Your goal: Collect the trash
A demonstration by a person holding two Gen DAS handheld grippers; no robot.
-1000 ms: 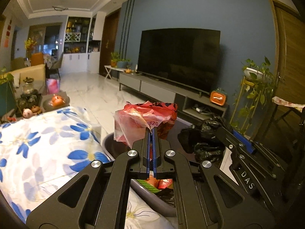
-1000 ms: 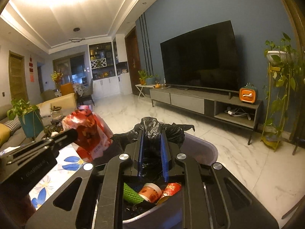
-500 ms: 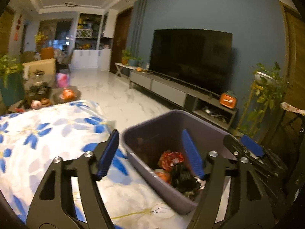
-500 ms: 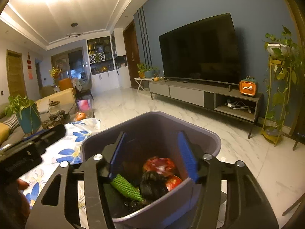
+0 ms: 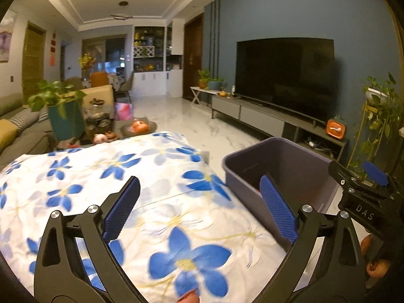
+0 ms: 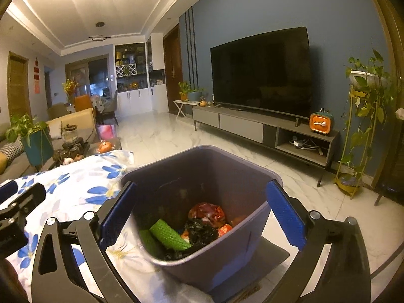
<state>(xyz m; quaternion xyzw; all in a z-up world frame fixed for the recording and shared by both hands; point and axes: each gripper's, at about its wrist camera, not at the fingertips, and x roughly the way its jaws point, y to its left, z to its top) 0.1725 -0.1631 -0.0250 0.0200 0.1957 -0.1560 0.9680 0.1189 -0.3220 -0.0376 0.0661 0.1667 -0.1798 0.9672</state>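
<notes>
From the left wrist view the purple bin (image 5: 290, 161) shows only its near wall and rim; its contents are hidden behind the left gripper's (image 5: 199, 207) right finger, and its far right corner is cut off by the right gripper (image 5: 363, 189), which enters from the frame's right edge. Fingertips at the bottom and lower right edges are cropped.

In the right wrist view the bin (image 6: 202, 159) stands beside the flowered cloth (image 6: 75, 194), its open mouth facing up. Inside lie a red crumpled wrapper (image 6: 208, 212), a black plastic bag (image 6: 200, 231), a green foam net (image 6: 168, 236) whose long axis runs from upper left down to lower right, and orange-red scraps too small to identify. The bin's base is hidden.

The right gripper (image 6: 202, 217) has its jaws opening, spread outside the bin's walls, nothing pinched. The left gripper's jaws are opening too, empty, above the cloth (image 5: 126, 189).
</notes>
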